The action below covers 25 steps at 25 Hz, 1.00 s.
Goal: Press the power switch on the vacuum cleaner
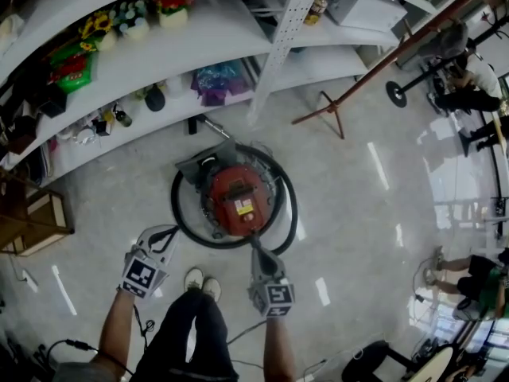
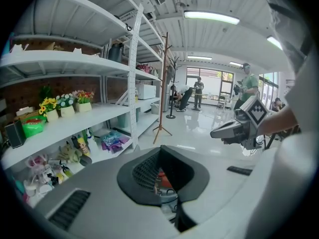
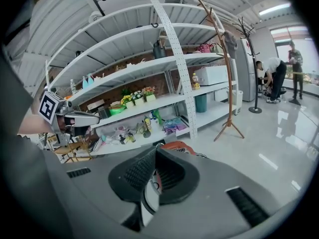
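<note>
On floor (image 1: 358, 213), red vacuum cleaner (image 1: 238, 200) in black hose (image 1: 177, 209); left claw (image 1: 163, 234), right claw (image 1: 259, 250) released.

A red canister vacuum cleaner (image 1: 238, 201) sits on the glossy pale floor (image 1: 358, 213), with its black hose (image 1: 181, 221) looped around it. The right gripper (image 1: 258, 249) points at the near edge of the hose loop. The left gripper (image 1: 161, 237) hangs just left of the loop. White shoes (image 1: 202, 281) stand between the two grippers. White shelves (image 1: 199, 50) beyond hold potted flowers (image 1: 171, 6).
</note>
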Available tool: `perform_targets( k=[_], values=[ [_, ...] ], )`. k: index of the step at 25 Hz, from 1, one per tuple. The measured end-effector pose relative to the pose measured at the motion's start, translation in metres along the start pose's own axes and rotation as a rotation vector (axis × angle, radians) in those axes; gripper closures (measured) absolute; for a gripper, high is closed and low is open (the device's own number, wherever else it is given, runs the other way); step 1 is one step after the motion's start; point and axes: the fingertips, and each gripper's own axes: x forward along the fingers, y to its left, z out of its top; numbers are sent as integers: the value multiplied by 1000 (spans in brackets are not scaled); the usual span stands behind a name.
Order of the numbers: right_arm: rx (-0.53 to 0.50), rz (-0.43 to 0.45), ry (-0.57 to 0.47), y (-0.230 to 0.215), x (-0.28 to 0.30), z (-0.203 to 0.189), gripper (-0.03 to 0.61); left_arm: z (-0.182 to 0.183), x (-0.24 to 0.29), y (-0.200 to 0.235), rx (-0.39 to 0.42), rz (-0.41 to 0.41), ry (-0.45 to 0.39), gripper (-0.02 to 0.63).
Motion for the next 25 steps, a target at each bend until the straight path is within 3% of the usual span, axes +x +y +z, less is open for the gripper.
perform_targets(
  k=[15, 25],
  values=[
    [24, 12, 25, -22, 44, -40, 566, -47, 34, 2, -51, -10, 36, 620],
    [28, 9, 48, -34, 70, -65, 566, -82, 55, 4, -34, -24, 62, 620]
  ],
)
